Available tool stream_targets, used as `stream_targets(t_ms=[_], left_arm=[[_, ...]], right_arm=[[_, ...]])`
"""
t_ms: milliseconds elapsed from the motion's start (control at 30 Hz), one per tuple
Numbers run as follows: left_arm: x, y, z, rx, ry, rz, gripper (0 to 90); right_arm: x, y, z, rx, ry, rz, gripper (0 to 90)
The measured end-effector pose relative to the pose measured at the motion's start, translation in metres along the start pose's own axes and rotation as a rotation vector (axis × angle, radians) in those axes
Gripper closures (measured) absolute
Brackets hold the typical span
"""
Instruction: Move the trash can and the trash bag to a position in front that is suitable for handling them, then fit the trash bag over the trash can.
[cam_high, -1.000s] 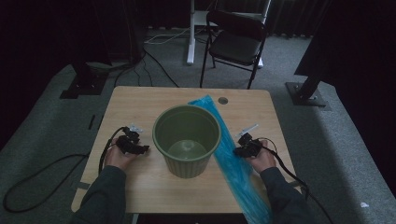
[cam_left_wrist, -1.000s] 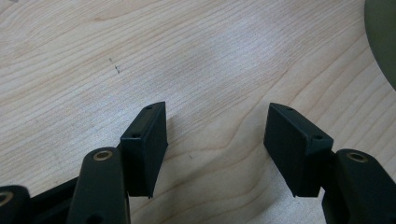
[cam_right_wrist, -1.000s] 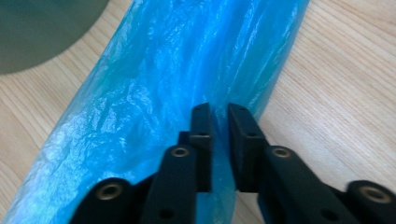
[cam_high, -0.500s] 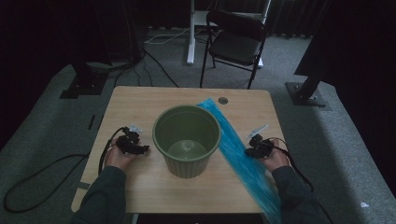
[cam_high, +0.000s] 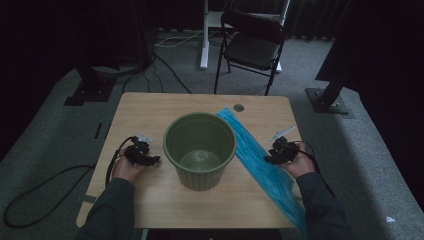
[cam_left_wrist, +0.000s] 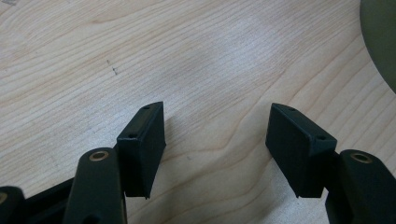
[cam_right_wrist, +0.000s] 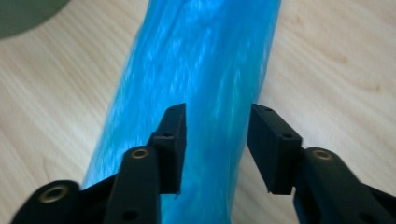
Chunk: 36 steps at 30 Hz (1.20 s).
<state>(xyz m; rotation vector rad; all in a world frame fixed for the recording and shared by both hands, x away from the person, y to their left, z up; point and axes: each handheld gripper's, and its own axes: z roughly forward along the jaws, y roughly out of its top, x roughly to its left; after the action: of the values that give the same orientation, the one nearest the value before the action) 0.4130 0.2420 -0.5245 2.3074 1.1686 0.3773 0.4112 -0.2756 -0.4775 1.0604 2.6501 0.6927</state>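
Dim grey carpet surrounds a pale wooden desk (cam_high: 150, 115), with a black folding chair (cam_high: 252, 47) and cables on the floor beyond it. A green bucket (cam_high: 200, 150) stands upright at the middle of the desk; its inside looks bare, with only a pale sheen at the bottom. A long blue plastic bag (cam_high: 260, 160) lies flat and slantwise just right of the bucket, its near end hanging over the desk's front edge.

The left gripper (cam_high: 145, 159) rests on the desk just left of the bucket. The left gripper view (cam_left_wrist: 217, 142) shows its jaws wide apart with bare wood between them, and a sliver of the bucket's green wall at the upper right corner.

The right gripper (cam_high: 274, 156) sits at the bag's right edge. The right gripper view (cam_right_wrist: 217, 144) shows what the high view cannot: the jaws have just been opening and now stand apart above the bag (cam_right_wrist: 196, 60), one over the blue plastic and one near its edge, neither pressing on it. A corner of the bucket shows at the upper left.
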Motion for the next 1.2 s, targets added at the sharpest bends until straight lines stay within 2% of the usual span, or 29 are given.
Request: stream_targets(t_ms=[233,333,433,600,767,867,1200], left_arm=[[0.000,0.001,0.001,0.000,0.000,-0.001,36.8],[0.000,0.001,0.001,-0.001,-0.001,0.000,36.8],[0.000,0.001,0.001,-0.001,0.000,0.001,36.7],[0.000,0.001,0.001,-0.002,-0.001,0.001,36.5],[0.000,0.001,0.001,-0.002,-0.002,0.001,36.4],[0.000,0.001,0.001,-0.002,-0.001,0.001,36.4],[0.000,0.003,0.003,-0.001,-0.005,0.006,35.4]], right_arm=[[0.003,0.024,0.012,-0.014,-0.026,0.005,51.2],[0.003,0.035,0.024,-0.006,-0.043,0.033,48.7],[0.001,0.039,0.030,-0.005,-0.044,0.046,48.1],[-0.005,0.050,0.045,-0.006,-0.042,0.096,45.7],[-0.006,0.056,0.052,0.009,-0.055,0.094,43.3],[-0.008,0.057,0.057,0.015,-0.062,0.108,41.1],[-0.011,0.057,0.062,0.014,-0.079,0.118,37.6]])
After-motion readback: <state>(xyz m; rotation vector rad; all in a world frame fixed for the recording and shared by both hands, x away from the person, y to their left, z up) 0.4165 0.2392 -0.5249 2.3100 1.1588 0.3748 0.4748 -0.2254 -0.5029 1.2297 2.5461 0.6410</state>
